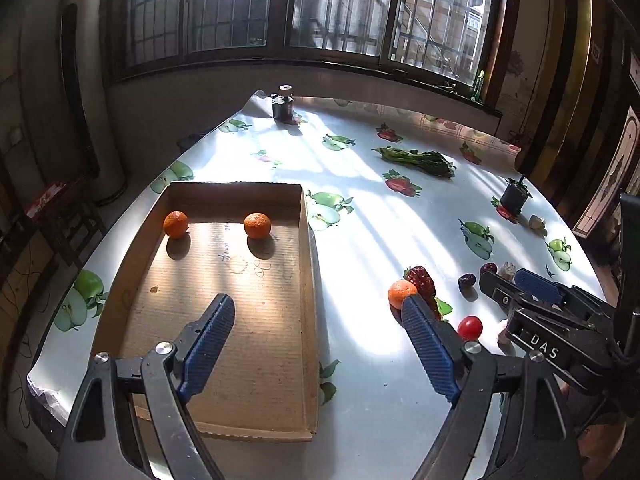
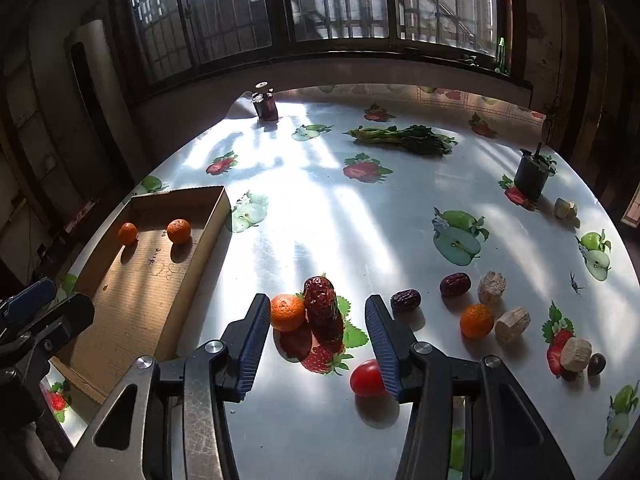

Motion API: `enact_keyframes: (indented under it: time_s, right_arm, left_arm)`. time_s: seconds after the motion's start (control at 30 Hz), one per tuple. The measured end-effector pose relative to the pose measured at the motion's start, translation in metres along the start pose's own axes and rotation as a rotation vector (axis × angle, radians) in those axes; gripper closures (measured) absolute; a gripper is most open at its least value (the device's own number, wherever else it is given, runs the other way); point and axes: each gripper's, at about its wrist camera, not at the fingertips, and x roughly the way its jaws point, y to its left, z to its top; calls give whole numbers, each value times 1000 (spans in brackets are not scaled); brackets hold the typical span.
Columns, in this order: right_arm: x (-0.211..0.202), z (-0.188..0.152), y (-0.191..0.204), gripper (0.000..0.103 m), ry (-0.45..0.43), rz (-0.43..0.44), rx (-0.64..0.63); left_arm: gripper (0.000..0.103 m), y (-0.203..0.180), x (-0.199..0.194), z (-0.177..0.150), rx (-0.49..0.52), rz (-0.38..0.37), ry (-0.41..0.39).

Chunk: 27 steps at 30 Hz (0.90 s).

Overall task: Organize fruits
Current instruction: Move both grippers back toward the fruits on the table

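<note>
Tangerine (image 2: 287, 312) is my target: small, round and light, with a soft loose skin that gives under pressure, so I judge it needs a gentle squeeze across its widest middle, pads on opposite sides, not top and bottom where it would roll out. It sits on the table (image 2: 320, 216) toward the near edge, just right of the cardboard tray (image 2: 218, 208), and it touches a big wrinkled red date (image 2: 320, 304) on its right side; that contact is the awkward part, since one pad has to slip between the two or I risk dragging the date along. My right gripper (image 2: 316, 344) hovers above the pair with its jaws spread wide and nothing between them, the left pad just beside the tangerine. A cherry tomato (image 2: 366, 378) lies nearer the table's edge by my right pad, smooth, thin-skinned and, I expect, easy to burst. Further right are a second tangerine (image 2: 476, 320), two smaller dates and some pale chunks I cannot identify. My left gripper (image 1: 316, 320) hangs over the tray's near end, also wide open and empty. Two tangerines (image 1: 176, 224) already rest at the tray's far end, well apart from each other, so there is plenty of floor for this one.
</note>
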Motion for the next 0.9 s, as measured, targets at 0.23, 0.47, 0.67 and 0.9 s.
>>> enact_keyframes:
  time_s: [0.23, 0.47, 0.67, 0.9]
  right_arm:
    - [-27, -11, -60, 39, -33, -81, 1]
    - [-47, -21, -170, 39, -2, -118, 174]
    - [-53, -44, -249, 39, 29, -151, 328]
    - [-36, -53, -261, 39, 74, -87, 359]
  left_arm:
    - [18, -35, 19, -11, 31, -35, 67]
    - [18, -59, 37, -15, 68, -80, 103]
    - [24, -92, 69, -25, 119, -169, 174]
    - [44, -129, 95, -37, 215, -240, 220]
